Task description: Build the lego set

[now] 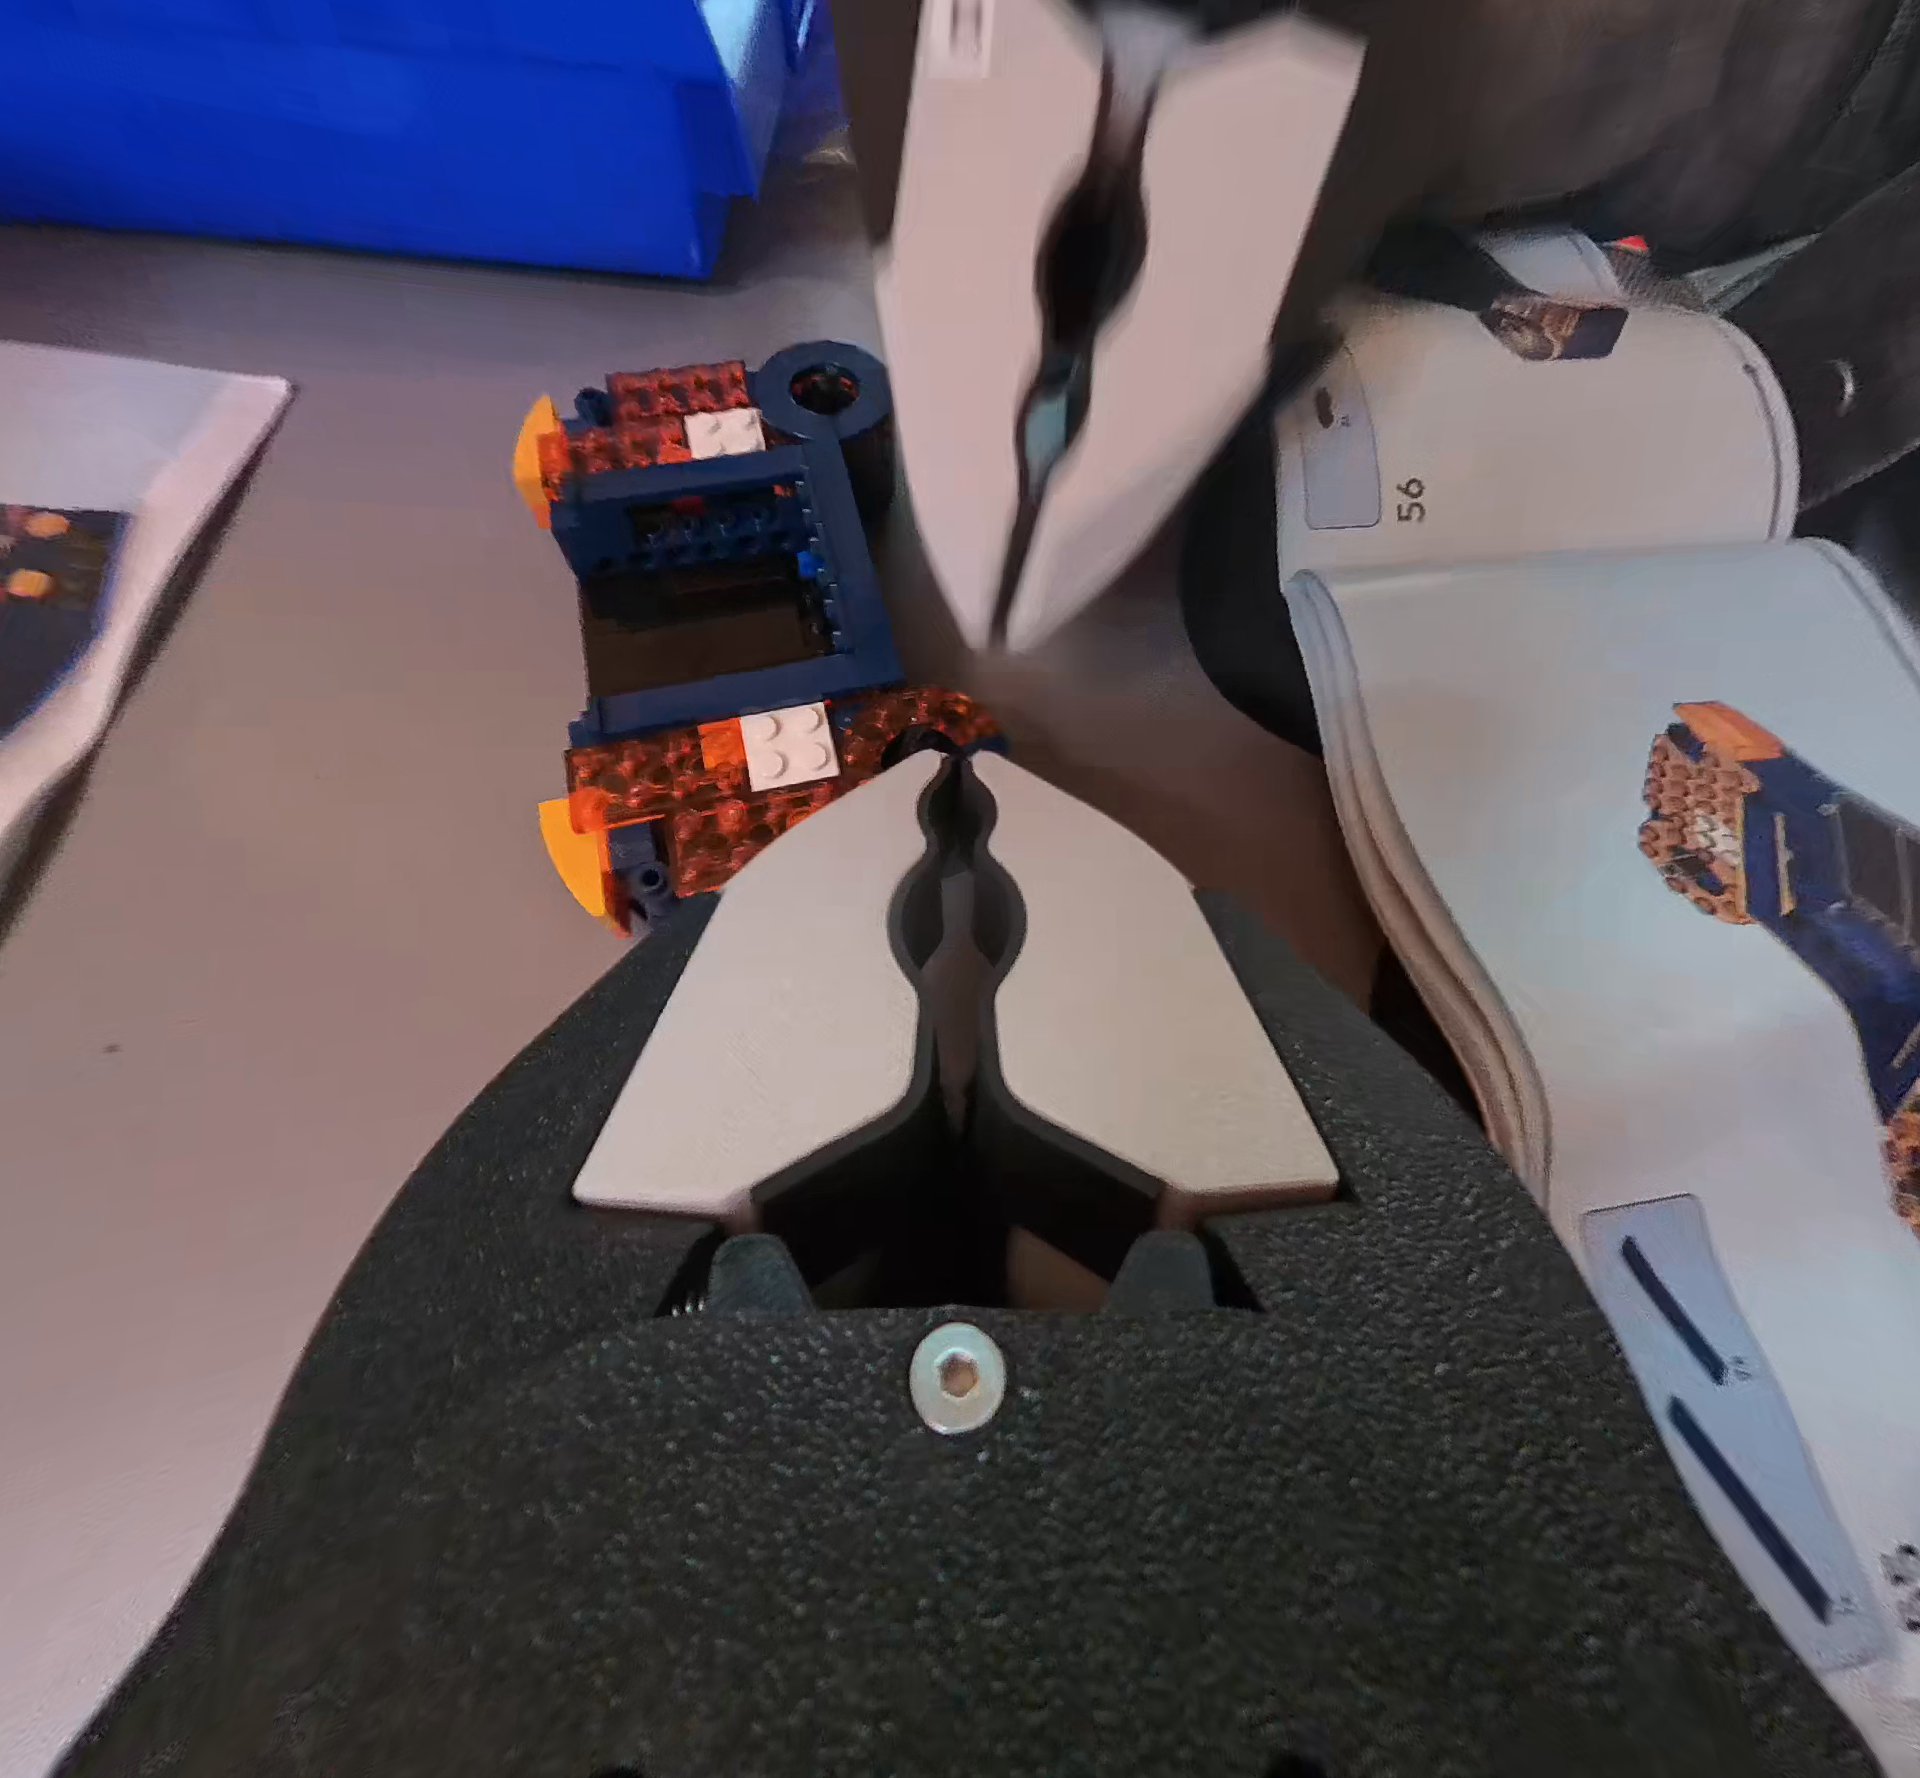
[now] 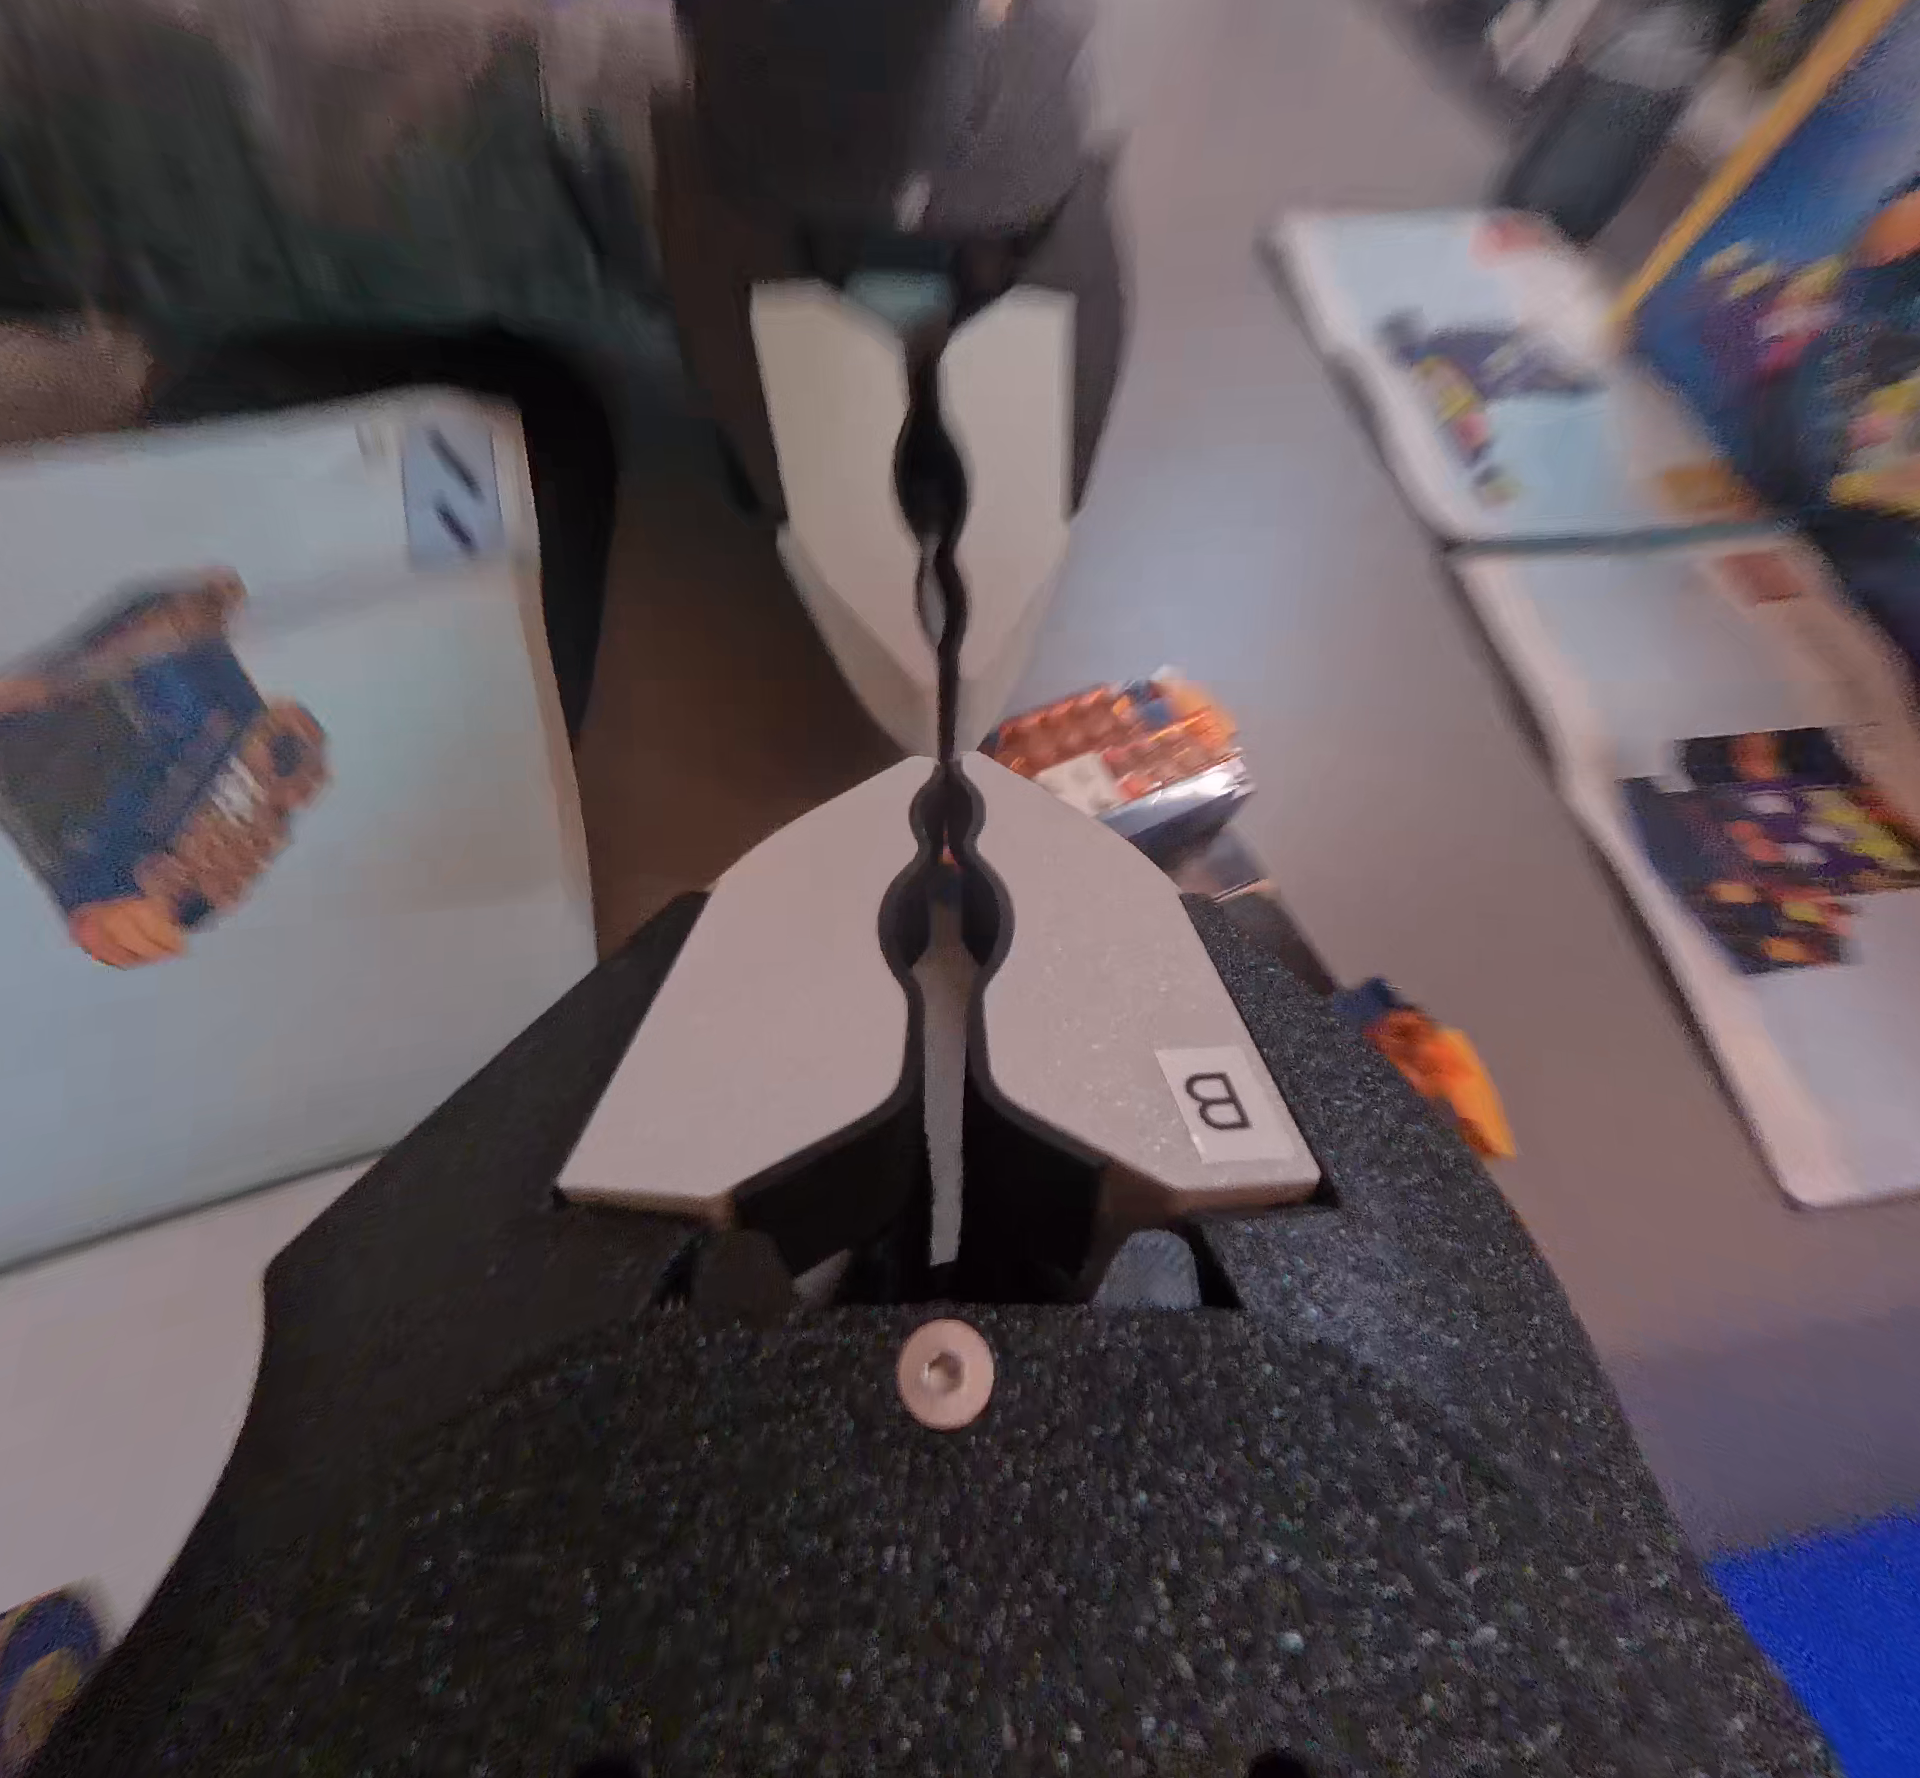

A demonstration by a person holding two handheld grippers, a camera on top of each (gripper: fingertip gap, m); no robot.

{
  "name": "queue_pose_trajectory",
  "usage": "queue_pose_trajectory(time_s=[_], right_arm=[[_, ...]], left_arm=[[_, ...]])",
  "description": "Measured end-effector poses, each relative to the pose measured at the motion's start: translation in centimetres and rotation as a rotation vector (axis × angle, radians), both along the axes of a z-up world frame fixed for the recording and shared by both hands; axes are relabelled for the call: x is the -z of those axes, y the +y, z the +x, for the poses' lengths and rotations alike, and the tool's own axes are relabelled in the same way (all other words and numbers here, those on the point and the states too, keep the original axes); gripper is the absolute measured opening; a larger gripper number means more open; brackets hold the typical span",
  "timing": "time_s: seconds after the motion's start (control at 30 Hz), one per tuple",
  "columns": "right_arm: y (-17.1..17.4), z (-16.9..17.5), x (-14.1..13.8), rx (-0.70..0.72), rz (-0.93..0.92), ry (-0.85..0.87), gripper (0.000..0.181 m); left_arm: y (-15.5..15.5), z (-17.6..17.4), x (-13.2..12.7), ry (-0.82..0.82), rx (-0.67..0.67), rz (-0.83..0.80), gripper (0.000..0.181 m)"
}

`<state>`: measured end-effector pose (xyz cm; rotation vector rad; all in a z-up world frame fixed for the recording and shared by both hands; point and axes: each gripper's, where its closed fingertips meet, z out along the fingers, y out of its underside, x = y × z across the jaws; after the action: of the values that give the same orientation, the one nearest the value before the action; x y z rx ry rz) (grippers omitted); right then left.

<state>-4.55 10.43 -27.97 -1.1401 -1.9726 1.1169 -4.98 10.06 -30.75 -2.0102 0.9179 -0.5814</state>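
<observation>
The lego model (image 1: pixel 717 616), a dark blue frame with clear orange sides and white plates, lies on the grey table. My left gripper (image 1: pixel 956 764) is shut, its tips at the model's near right corner, with nothing seen between them. My right gripper (image 1: pixel 992 637) comes in from above, blurred and shut, its tips just right of the model and close to the left tips. In the right wrist view my right gripper (image 2: pixel 948 770) is shut, tip to tip with the left gripper (image 2: pixel 940 741). The model (image 2: pixel 1122 762) shows just right of the tips.
An open instruction booklet (image 1: pixel 1610 897) lies right of the model, and shows on the left in the right wrist view (image 2: pixel 260 793). A blue bin (image 1: pixel 364 45) stands behind it. Printed sheets (image 1: pixel 83 533) lie left. More booklets (image 2: pixel 1507 378) and a lego box (image 2: pixel 1818 274) are farther off.
</observation>
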Motion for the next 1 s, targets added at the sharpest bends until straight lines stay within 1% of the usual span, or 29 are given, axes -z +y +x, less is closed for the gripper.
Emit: queue_pose_trajectory(time_s=[0.03, 0.07, 0.1, 0.13, 0.17, 0.23, 0.27, 0.33, 0.43, 0.6, 0.67, 0.7, 0.73, 0.83, 0.9, 0.93, 1.0], right_arm=[[0.8, 0.7, -2.6, 0.029, -0.061, 0.077, 0.000], [1.9, 1.9, -5.2, 0.063, -0.102, 0.149, 0.000], [3.4, 3.3, -7.0, 0.110, -0.109, 0.196, 0.009], [5.1, 4.8, -7.9, 0.177, -0.096, 0.200, 0.013], [6.7, 6.3, -7.6, 0.245, -0.070, 0.160, 0.019], [9.0, 9.3, -5.1, 0.342, -0.019, 0.015, 0.020], [9.5, 10.5, -3.4, 0.373, -0.012, -0.068, 0.020], [9.0, 12.1, -0.2, 0.378, -0.030, -0.211, 0.020], [7.6, 12.1, 3.1, 0.335, 0.027, -0.319, 0.016], [6.6, 10.4, 5.3, 0.265, 0.083, -0.416, 0.013], [6.8, 10.1, 5.9, 0.246, 0.124, -0.442, 0.013], [6.9, 9.9, 5.9, 0.244, 0.124, -0.437, 0.012], [7.1, 9.9, 6.0, 0.250, 0.127, -0.446, 0.007], [6.9, 10.0, 6.0, 0.234, 0.141, -0.461, 0.007], [6.2, 9.6, 5.7, 0.229, 0.092, -0.451, 0.007], [5.8, 9.1, 5.1, 0.235, 0.042, -0.421, 0.007], [4.6, 7.5, 3.0, 0.244, -0.084, -0.323, 0.006]], left_arm=[[0.2, -0.3, -0.4, -0.008, -0.020, 0.036, 0.004], [0.2, -0.5, -1.2, -0.032, -0.031, 0.079, 0.014], [0.2, -0.7, -2.2, -0.050, -0.033, 0.132, 0.017], [0.3, -1.0, -3.1, -0.050, -0.041, 0.187, 0.019], [0.3, -1.2, -3.6, -0.040, -0.044, 0.229, 0.021], [0.2, -1.4, -4.0, -0.043, -0.051, 0.269, 0.027], [0.1, -1.3, -4.0, -0.056, -0.045, 0.269, 0.028], [0.3, -1.4, -3.6, -0.051, -0.053, 0.262, 0.029], [0.4, -1.6, -3.3, -0.026, -0.055, 0.276, 0.029], [0.3, -1.9, -3.4, -0.017, -0.049, 0.286, 0.029], [-0.1, -2.0, -3.3, -0.024, -0.032, 0.274, 0.029], [-0.3, -2.0, -3.1, -0.026, -0.014, 0.260, 0.029], [-0.5, -2.0, -2.9, -0.023, -0.004, 0.245, 0.029], [-0.8, -2.1, -2.0, 0.008, 0.015, 0.214, 0.030], [-1.0, -2.0, -1.3, 0.036, 0.034, 0.192, 0.030], [-1.0, -2.0, -1.0, 0.054, 0.037, 0.191, 0.031], [-1.0, -1.9, -0.7, 0.080, 0.046, 0.205, 0.030]])
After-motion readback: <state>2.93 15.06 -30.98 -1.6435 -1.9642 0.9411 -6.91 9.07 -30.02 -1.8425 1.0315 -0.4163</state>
